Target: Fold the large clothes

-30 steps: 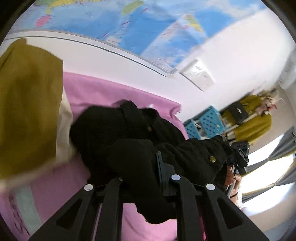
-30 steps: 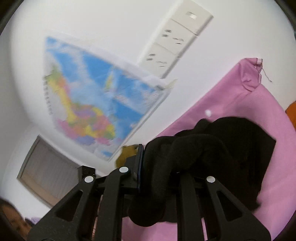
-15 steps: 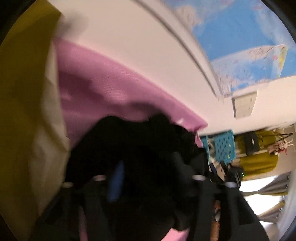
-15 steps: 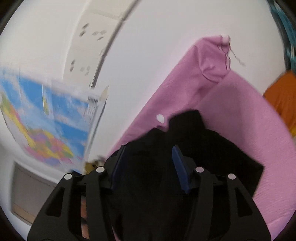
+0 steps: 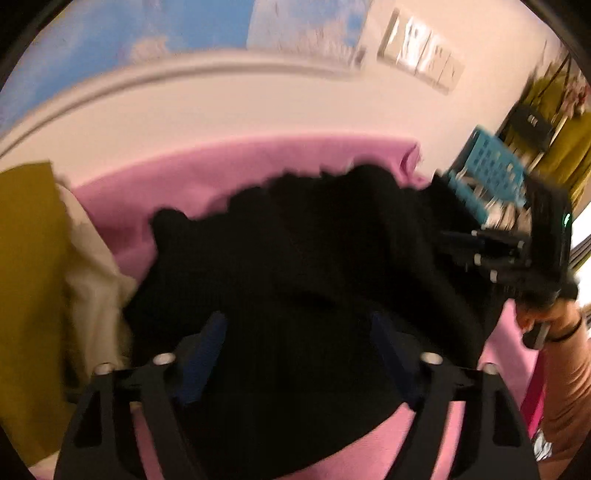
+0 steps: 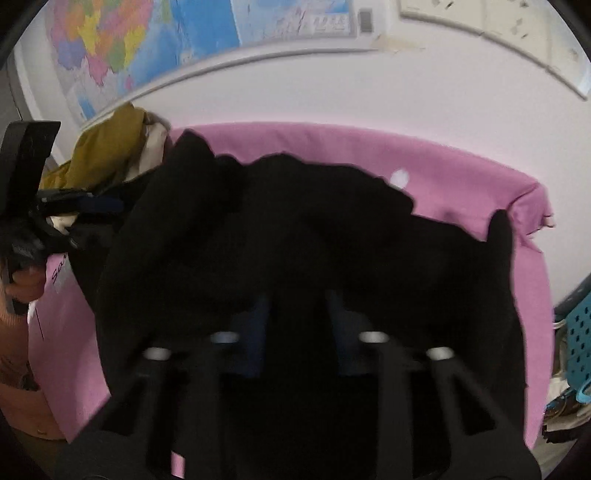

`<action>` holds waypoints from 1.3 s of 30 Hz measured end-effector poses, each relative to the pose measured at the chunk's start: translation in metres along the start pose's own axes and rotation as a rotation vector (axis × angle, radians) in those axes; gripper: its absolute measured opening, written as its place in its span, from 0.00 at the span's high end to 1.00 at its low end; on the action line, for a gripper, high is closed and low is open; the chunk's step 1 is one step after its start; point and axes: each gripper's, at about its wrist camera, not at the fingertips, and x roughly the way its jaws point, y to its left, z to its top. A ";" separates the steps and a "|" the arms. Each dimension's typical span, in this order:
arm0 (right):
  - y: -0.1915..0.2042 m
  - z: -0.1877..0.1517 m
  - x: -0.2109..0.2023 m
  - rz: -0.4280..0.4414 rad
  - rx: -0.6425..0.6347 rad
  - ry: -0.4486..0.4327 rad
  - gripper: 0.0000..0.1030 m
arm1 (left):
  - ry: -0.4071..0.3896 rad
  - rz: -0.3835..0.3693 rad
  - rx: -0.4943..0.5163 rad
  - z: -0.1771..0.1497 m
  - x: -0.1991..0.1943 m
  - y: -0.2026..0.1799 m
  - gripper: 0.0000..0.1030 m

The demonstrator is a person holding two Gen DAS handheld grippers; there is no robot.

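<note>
Pink-covered surface point(image 5: 192, 181) below map wall point(image 6: 207, 33). Black garment point(image 5: 314, 266) heaped on it, beneath and ahead of both fingers. Left gripper point(image 5: 295, 332) spread apart, empty; right gripper point(image 6: 297, 314) parted, empty. Mustard cloth point(image 5: 29, 277) beside left fingers.

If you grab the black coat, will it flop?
Probably yes: the black coat lies rumpled on the pink cloth, so it looks soft. It seems thick, so likely fairly heavy. Its knit-looking surface probably won't slip.

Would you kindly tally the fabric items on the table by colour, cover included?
Black garment: 1
Mustard garment: 1
Cream cloth: 1
Pink table cover: 1
Total: 4
</note>
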 end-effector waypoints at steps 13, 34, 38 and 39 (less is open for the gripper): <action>-0.040 0.012 0.024 -0.081 0.161 -0.011 0.75 | -0.103 0.114 -0.077 -0.021 -0.015 0.035 0.31; -0.106 -0.131 -0.075 0.008 0.403 -0.237 0.30 | -0.206 0.051 -0.042 -0.074 -0.018 0.008 0.06; -0.098 -0.120 -0.075 0.084 0.371 -0.248 0.74 | -0.148 0.009 -0.058 -0.069 0.004 0.004 0.28; -0.097 -0.118 -0.085 0.091 0.375 -0.266 0.78 | -0.147 0.025 -0.063 -0.069 0.005 0.001 0.33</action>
